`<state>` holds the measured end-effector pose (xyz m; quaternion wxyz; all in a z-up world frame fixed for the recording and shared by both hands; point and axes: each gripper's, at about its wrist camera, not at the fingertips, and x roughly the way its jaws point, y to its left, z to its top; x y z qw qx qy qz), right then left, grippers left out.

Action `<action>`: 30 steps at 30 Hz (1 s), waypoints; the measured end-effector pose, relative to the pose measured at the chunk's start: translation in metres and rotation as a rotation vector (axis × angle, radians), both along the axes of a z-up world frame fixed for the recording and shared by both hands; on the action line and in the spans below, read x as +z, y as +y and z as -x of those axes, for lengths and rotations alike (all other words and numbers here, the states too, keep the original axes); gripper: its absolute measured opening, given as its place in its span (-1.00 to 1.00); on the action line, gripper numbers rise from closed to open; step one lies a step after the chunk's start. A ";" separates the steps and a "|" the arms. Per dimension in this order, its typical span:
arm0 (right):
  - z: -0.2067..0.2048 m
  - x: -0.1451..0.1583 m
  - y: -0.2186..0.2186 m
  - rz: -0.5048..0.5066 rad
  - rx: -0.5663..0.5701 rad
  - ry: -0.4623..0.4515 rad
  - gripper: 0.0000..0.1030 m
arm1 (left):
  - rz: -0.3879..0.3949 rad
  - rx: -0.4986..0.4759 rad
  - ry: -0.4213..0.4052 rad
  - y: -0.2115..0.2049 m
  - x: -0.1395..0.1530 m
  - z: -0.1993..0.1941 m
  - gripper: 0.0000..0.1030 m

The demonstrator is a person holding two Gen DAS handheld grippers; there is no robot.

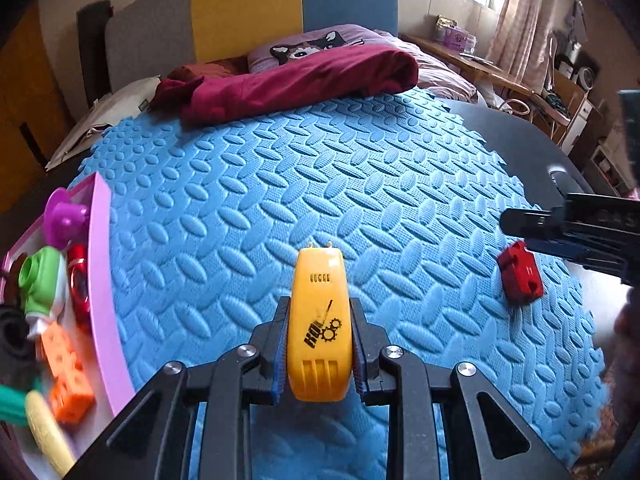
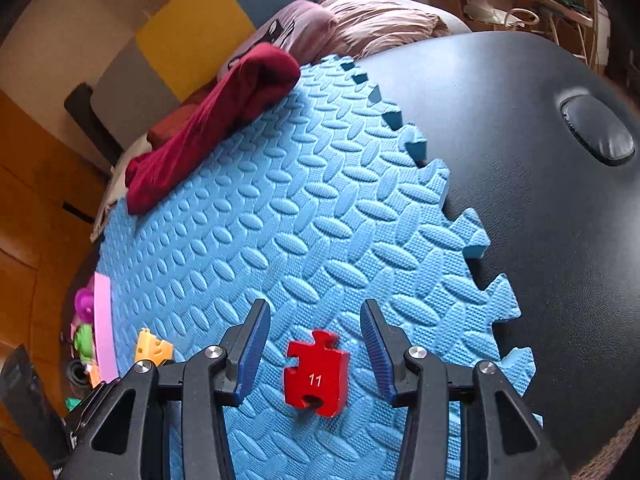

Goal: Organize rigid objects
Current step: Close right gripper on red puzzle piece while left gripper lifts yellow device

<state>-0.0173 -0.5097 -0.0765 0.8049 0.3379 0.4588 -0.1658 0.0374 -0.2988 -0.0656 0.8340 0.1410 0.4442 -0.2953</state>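
My left gripper (image 1: 320, 344) is clamped on the yellow toy (image 1: 319, 320), its long axis running along the fingers; the pink tray (image 1: 105, 288) lies just to its left. My right gripper (image 2: 316, 352) stands apart, straddling the red puzzle piece (image 2: 316, 376) lying flat on the blue mat (image 2: 320, 220).
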 end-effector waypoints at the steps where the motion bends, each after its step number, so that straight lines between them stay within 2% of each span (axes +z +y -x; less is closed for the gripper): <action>1: 0.000 -0.001 0.001 0.003 0.009 0.009 -0.08 | 0.007 0.001 0.002 0.004 0.000 0.004 -0.49; 8: -0.001 0.000 0.021 0.070 0.088 0.055 -0.08 | 0.008 -0.021 -0.036 0.013 -0.003 0.013 -0.49; 9: -0.002 0.002 0.030 0.133 0.117 0.082 -0.26 | 0.014 -0.020 -0.039 0.013 -0.003 0.013 -0.49; 10: -0.003 0.003 0.037 0.181 0.136 0.097 -0.31 | 0.021 -0.018 -0.039 0.013 -0.003 0.012 -0.49; 15: -0.012 0.006 0.065 0.243 0.259 0.071 -0.33 | 0.047 -0.025 -0.076 0.017 -0.005 0.016 -0.48; 19: -0.018 0.002 0.069 0.285 0.275 0.093 -0.38 | 0.056 -0.023 -0.078 0.018 -0.005 0.015 -0.48; 30: -0.018 0.002 0.077 0.353 0.310 0.087 -0.29 | 0.076 -0.018 -0.077 0.020 -0.005 0.016 -0.48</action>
